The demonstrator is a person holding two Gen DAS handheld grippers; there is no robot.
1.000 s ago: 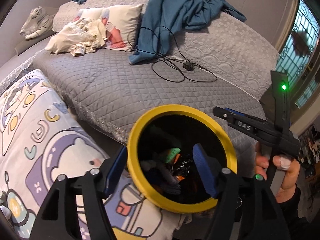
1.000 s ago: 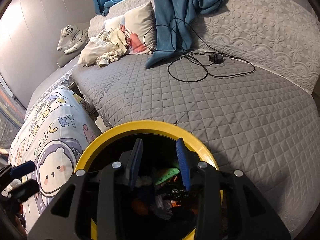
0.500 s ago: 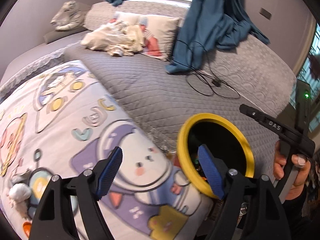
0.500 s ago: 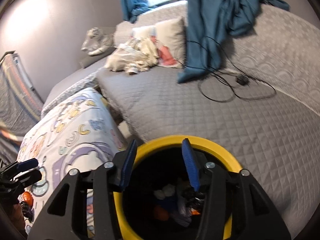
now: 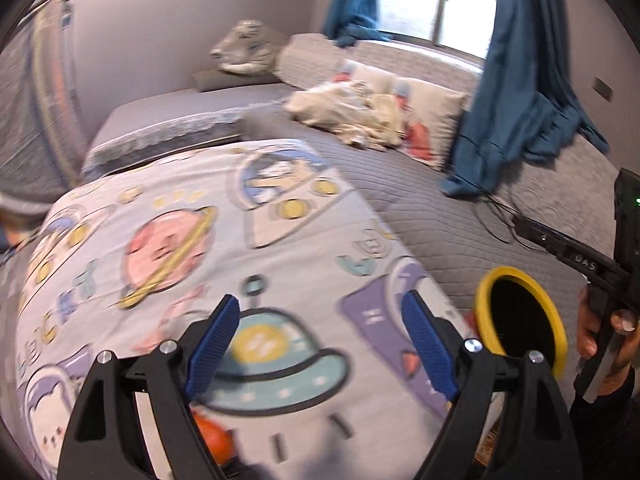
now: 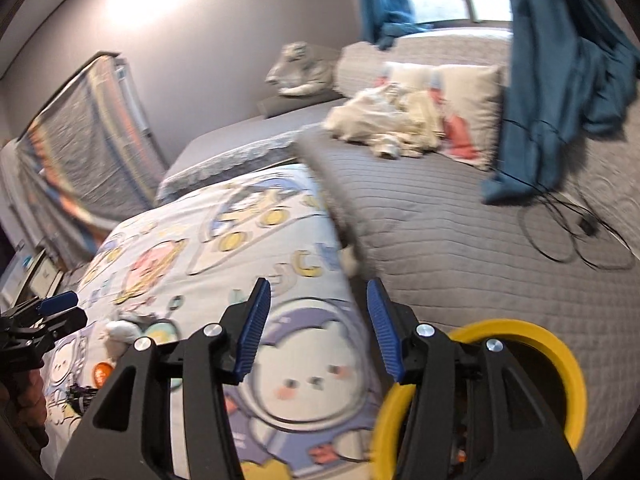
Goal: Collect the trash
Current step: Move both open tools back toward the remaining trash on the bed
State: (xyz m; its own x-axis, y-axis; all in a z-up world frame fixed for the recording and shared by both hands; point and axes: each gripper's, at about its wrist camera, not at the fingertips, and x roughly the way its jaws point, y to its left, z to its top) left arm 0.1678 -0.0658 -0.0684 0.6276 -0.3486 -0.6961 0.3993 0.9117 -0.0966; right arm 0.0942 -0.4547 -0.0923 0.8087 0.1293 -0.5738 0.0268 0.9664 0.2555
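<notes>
A: Bedroom. Grey quilted bed (image 6: 460, 240) with a cartoon-print blanket (image 5: 200, 240) on a mattress beside it. Motion blur in both views.

B: Bin?

A: Yellow-rimmed bin (image 6: 560, 344) stands between the blanket and the bed, round mouth facing up, tipped slightly toward the cameras. Trash inside, kind unclear.

B: Tools?

A: Left tool (image 5: 320, 348) over the blanket, jaws wide apart, just been opening, nothing between. Right tool (image 6: 320, 328) partly open, also just opening, empty, bin just right of it.
</notes>
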